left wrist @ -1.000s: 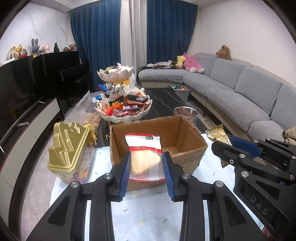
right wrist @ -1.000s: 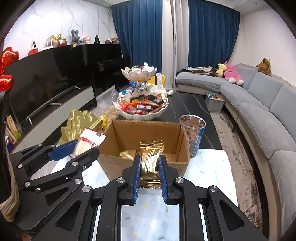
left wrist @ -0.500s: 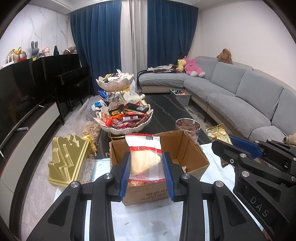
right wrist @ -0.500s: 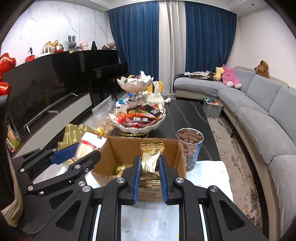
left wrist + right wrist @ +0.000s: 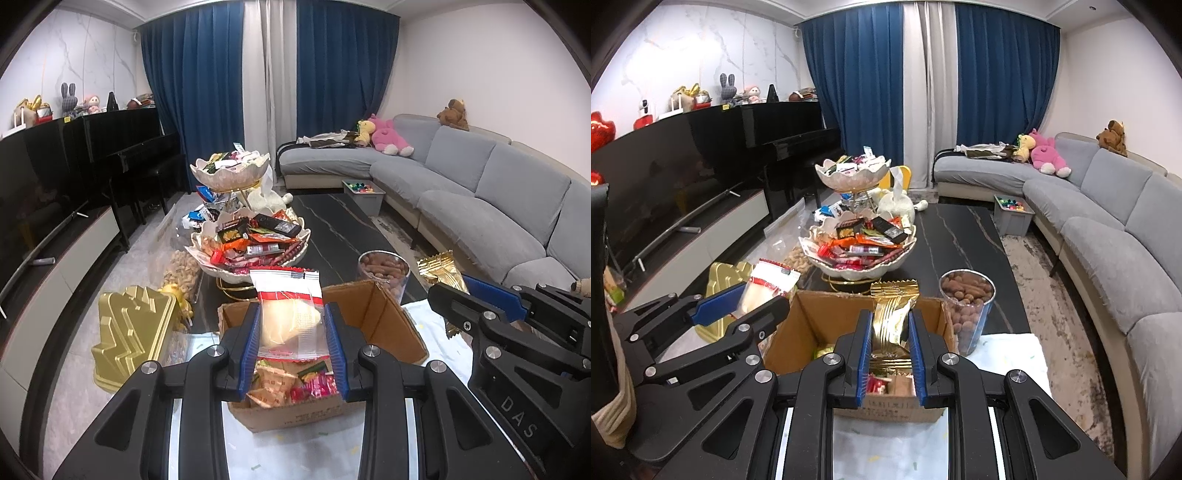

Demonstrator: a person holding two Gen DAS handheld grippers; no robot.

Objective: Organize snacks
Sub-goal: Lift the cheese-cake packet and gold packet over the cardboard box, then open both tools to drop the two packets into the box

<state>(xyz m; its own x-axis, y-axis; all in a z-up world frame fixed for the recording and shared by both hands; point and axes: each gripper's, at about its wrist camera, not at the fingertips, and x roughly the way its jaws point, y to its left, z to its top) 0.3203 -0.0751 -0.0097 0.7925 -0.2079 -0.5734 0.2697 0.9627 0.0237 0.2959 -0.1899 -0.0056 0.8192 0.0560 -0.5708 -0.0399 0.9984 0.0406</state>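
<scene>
Left wrist view: we have the left gripper [image 5: 291, 341] clamped on a clear red-trimmed snack packet [image 5: 288, 314] with a pale bun-like piece inside, held upright over the cardboard box [image 5: 388, 321]. Right wrist view: the right gripper [image 5: 890, 354] has its jaws pinched narrow on a gold foil packet [image 5: 892, 314], also upright and above the same box, on its right half. We judge both packets light and soft; the film looks slick and crinkly, so a firm squeeze could crush the bun, and the foil one may slip if held by the crimped edge only. We'd keep hold at mid-body, both flat faces between the pads, as now. Counts: two grippers, two held packets, one box with several loose wrapped snacks [image 5: 291, 380] in its bottom, too jumbled for us to count. Behind the box stands one two-tier shell-shaped snack stand [image 5: 860, 258], both tiers piled with wrappers, probably where these go. Just right of the box is one clear tub of brown nuts [image 5: 966, 306]; left of the box one gold lidded container [image 5: 129, 332], and beyond that one bag of peanuts [image 5: 181, 269]. The box sits on a pale cloth [image 5: 1012, 354].
</scene>
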